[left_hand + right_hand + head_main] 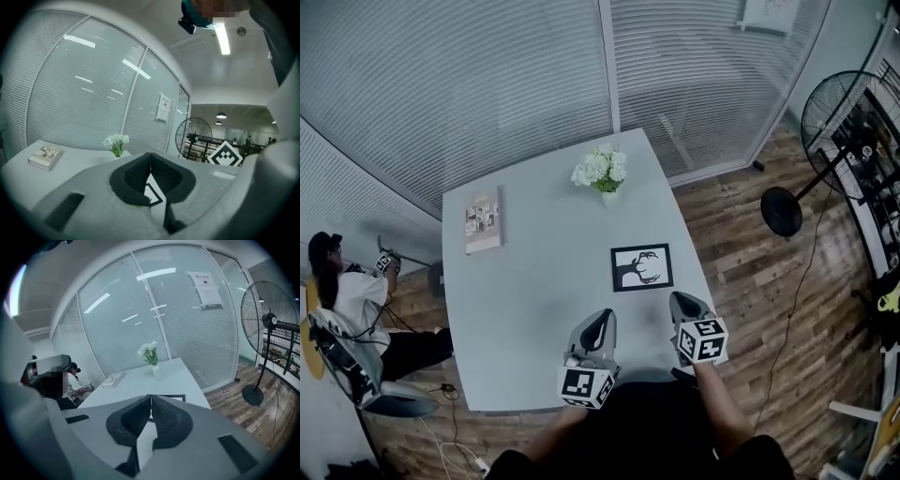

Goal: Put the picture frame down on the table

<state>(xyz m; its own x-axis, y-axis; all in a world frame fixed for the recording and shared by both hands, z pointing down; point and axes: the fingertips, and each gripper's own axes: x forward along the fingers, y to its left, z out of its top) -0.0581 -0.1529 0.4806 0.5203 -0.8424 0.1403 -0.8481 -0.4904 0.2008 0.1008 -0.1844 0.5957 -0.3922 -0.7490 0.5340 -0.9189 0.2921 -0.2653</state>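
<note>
Glass walls (487,84) with closed blinds wrap the far side of an office, and a pale grey table (534,281) stands before them on a wood floor (750,244). On the tabletop the picture frame (642,267) lies flat, face up, close to the right edge and toward the near right corner, its sides roughly square to that edge. A book (483,223) lies flat along the left edge, well apart from the frame, and a vase of white flowers (602,173) stands upright near the far edge. Between the book and the frame the tabletop shows a wide bare stretch running down to the near edge. The left gripper (602,319) hangs over the near edge, left of the frame, its jaws pressed together with nothing between them; only a corner of the frame shows past them. The right gripper (682,302) sits above the near right corner, just short of the frame's near side and not touching it, its jaws likewise closed on nothing. Off the table's right edge the floor opens out to a pedestal fan (834,122) standing well apart from the table, with its cable trailing across the boards. Beyond the left edge a person (352,300) sits low beside the table.
</note>
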